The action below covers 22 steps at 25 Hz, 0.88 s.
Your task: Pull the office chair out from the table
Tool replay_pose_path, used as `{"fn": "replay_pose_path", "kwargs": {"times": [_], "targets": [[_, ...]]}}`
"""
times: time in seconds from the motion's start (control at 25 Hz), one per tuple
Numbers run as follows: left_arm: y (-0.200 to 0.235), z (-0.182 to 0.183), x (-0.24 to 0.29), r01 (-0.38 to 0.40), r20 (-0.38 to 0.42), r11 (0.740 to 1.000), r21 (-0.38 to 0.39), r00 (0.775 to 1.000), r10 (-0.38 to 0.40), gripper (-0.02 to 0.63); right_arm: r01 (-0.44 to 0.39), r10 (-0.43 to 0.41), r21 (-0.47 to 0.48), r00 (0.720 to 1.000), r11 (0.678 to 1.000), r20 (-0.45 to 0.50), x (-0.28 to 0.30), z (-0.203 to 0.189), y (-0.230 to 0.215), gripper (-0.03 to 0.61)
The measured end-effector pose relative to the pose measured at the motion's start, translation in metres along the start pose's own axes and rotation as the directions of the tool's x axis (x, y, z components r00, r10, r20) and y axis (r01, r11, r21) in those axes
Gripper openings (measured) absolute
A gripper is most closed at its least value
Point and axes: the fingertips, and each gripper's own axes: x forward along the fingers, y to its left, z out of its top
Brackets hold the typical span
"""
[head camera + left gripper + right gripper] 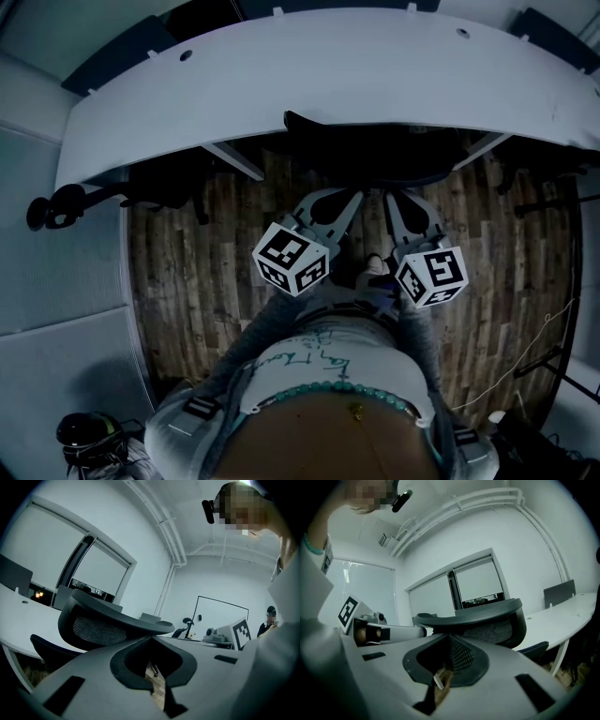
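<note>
Plank floor (178, 281), and window blinds (480, 581) mostly lowered.

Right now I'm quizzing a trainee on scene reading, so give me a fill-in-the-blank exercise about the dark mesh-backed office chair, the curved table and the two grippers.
The dark mesh-backed office chair stands tucked against the ____ curved table. The left gripper has its jaws ____, with nothing between them. The right gripper is ____ too, likewise empty. Beneath them lies a floor of ____ planks.
Missing words: white; shut; shut; wooden.
</note>
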Motion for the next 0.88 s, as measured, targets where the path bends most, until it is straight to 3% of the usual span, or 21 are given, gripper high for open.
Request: {"fn": "replay_pose_path", "kwargs": {"times": [0.2,0.44,0.52,0.68,0.88], "targets": [[-0.001,0.001,0.0,0.044,0.033,0.995,-0.086,0.999,-0.041,0.012,-0.04,0.03,0.188,0.998,0.981,0.055,-0.008,0.001,-0.005,0.02],[0.004,0.006,-0.003,0.085,0.105,0.972,-0.217,0.992,-0.063,0.03,-0.158,0.099,0.412,0.982,0.897,0.16,-0.014,0.006,-0.005,0.045],[0.004,0.006,-0.003,0.1,0.125,0.962,-0.253,0.99,-0.07,0.052,-0.185,0.119,0.449,0.978,0.874,0.172,-0.014,0.007,-0.006,0.133],[0.005,0.009,-0.002,0.123,0.15,0.943,-0.31,0.986,-0.079,0.147,-0.199,0.113,0.488,0.973,0.85,0.199,-0.014,0.011,-0.01,0.176],[0.018,0.023,-0.004,0.102,0.214,0.916,-0.389,0.977,-0.018,0.216,-0.2,0.084,0.537,0.969,0.819,0.233,-0.008,0.021,-0.015,0.236]]}}
